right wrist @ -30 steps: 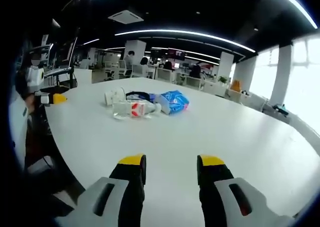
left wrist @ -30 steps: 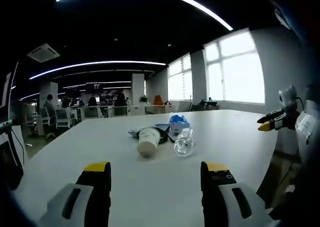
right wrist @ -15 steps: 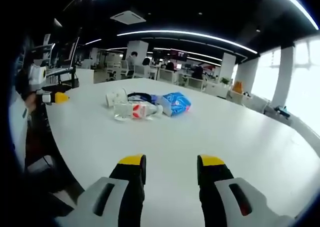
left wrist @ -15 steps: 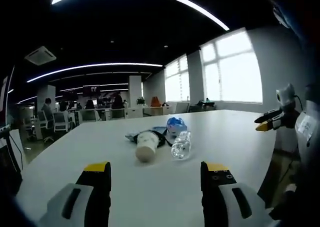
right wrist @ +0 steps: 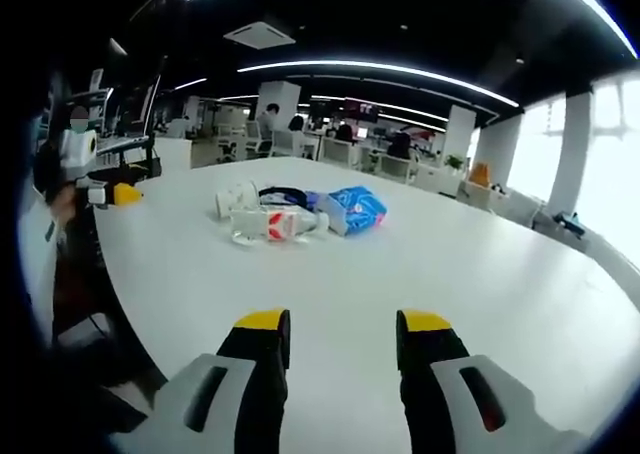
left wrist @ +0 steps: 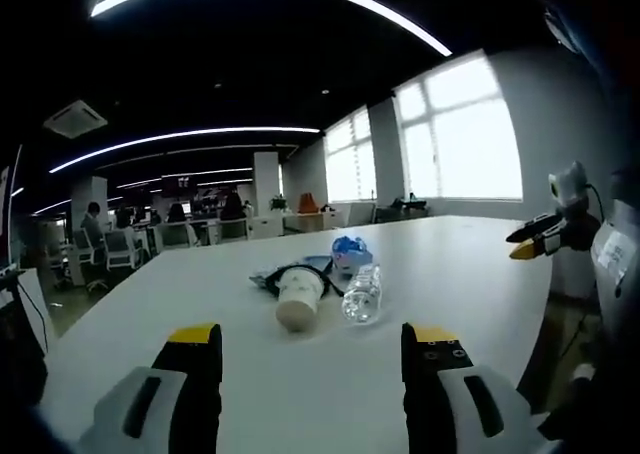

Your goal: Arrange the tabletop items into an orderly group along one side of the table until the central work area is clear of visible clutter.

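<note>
A: Open room on the table (left wrist: pixel 480 274)?

B: Plenty. Bare white top from the left hand-held gripper (left wrist: pixel 312 346) up to the cluster at 12 o'clock in the left gripper view, and bare again out to the far edge at 2 o'clock. Near edge curving down at 8 o'clock, floor beyond it. Jaws wide apart, nothing between them.

A: And from the other side?

B: Right hand-held gripper (right wrist: pixel 338 336) also wide and holding nothing, over bare table. Clear surface sweeping from 1 to 4 o'clock in the right gripper view; table edge dropping away at 8 to 9 o'clock.

A: The clutter itself?

B: All bunched well inside the edges. Paper cup (left wrist: pixel 299 296) lying on its side, base toward the left camera. Clear water bottle (left wrist: pixel 362 293) lying just beside it, toward 1 o'clock. Blue packet (left wrist: pixel 352 250) behind the bottle, and a dark item with a cord (left wrist: pixel 283 272) behind the cup; cannot tell what it is. Same group at 11 o'clock in the right gripper view: cup (right wrist: pixel 236 198), bottle (right wrist: pixel 274 224) with a red and white label, packet (right wrist: pixel 354 209).

A: Anything in the way?

B: Right hand-held gripper's yellow tips (left wrist: pixel 528 244) at 3 o'clock in the left gripper view, beside the table edge. Office chairs, desks and seated people (left wrist: pixel 95 236) well beyond the table. Bright windows (left wrist: pixel 455 134) past the far side.
</note>
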{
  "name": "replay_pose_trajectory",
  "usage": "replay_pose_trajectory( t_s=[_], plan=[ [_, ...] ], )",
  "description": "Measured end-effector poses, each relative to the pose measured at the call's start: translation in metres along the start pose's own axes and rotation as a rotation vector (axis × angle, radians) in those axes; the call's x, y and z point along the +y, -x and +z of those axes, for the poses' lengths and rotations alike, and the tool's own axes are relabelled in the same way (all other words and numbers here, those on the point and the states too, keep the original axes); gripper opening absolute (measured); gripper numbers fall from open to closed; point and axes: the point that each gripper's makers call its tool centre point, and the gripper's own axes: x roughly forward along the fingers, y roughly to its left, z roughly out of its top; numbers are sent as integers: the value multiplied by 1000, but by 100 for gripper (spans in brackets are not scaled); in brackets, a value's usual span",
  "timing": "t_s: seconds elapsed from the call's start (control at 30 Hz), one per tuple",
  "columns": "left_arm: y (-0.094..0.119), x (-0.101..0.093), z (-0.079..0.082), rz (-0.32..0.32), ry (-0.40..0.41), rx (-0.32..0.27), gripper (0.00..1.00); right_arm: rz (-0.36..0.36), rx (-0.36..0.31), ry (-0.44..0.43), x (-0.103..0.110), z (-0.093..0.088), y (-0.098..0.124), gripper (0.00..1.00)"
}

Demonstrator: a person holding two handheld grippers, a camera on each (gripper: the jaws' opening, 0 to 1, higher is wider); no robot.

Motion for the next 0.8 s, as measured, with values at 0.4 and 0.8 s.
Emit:
replay_pose_trajectory(
  t_s=[0.4,0.8],
  plan=[
    [-2,2,-1,9,7,9,79,8,0,-9,-1,1,-2,48],
    [-4,2,-1,14,8,15,82,5,-22,-31,-5,6,-3,61]
  ],
)
